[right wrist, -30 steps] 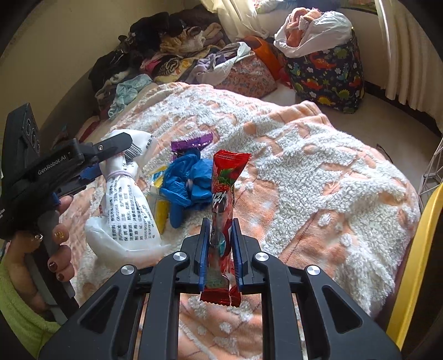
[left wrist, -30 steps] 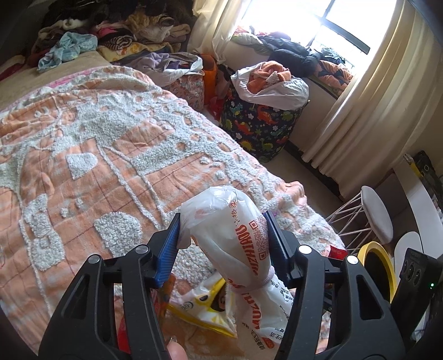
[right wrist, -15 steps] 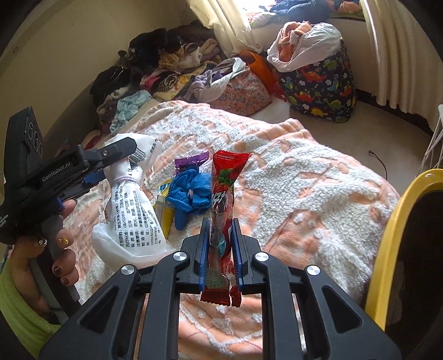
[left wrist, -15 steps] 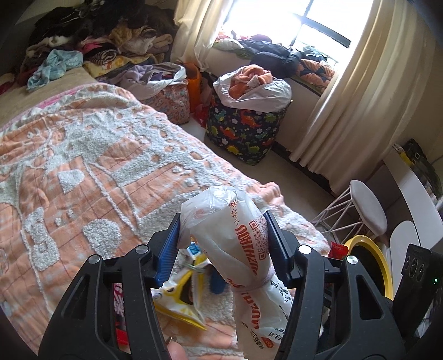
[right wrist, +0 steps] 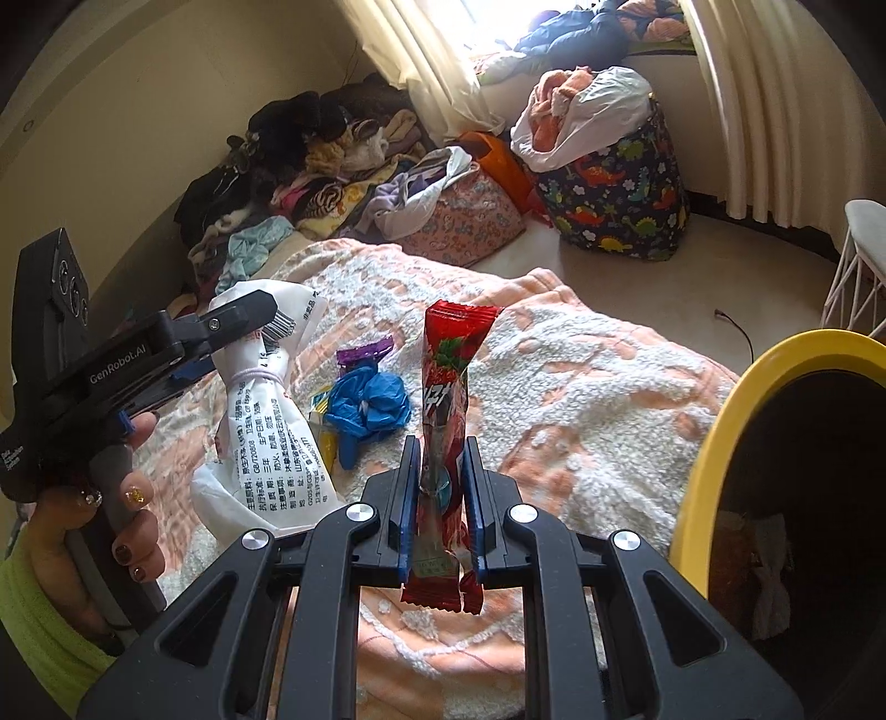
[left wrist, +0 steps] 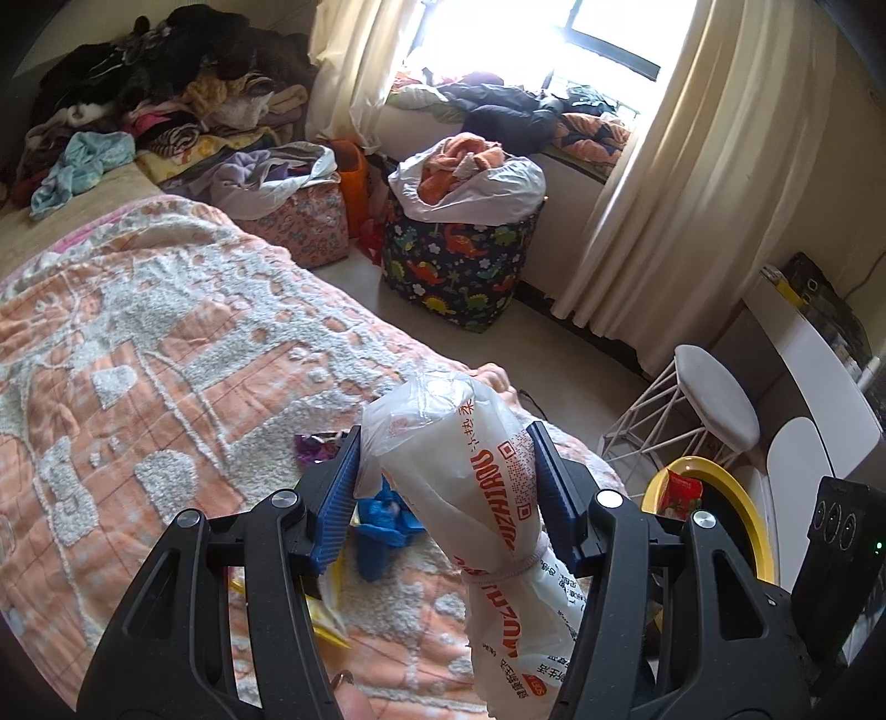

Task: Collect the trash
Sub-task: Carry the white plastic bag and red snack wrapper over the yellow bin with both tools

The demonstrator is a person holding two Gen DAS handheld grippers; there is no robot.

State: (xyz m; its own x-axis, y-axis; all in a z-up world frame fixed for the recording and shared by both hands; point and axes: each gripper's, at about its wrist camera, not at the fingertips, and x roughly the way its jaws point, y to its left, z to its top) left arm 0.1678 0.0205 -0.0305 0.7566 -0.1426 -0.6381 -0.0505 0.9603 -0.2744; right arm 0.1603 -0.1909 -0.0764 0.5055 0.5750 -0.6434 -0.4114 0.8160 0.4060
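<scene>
The left gripper point(left wrist: 446, 487) is holding a tied white plastic bag point(left wrist: 487, 498) between half-open jaws. The right gripper point(right wrist: 437, 498) is pinching a red snack wrapper point(right wrist: 446, 399) in nearly closed jaws, near the yellow-rimmed bin point(right wrist: 714, 421) beside the bed's point(right wrist: 581, 376) near corner. Remaining on the bed: a blue crumpled wrapper point(right wrist: 368, 407), a purple wrapper point(right wrist: 362, 351) and a yellow packet point(left wrist: 326, 623). Collection is judged partly complete.

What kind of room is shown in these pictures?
Most likely a bedroom in a home. A bed with an orange and white blanket fills the view, heaps of clothes lie behind it, and a curtained window has a full laundry basket below it.
</scene>
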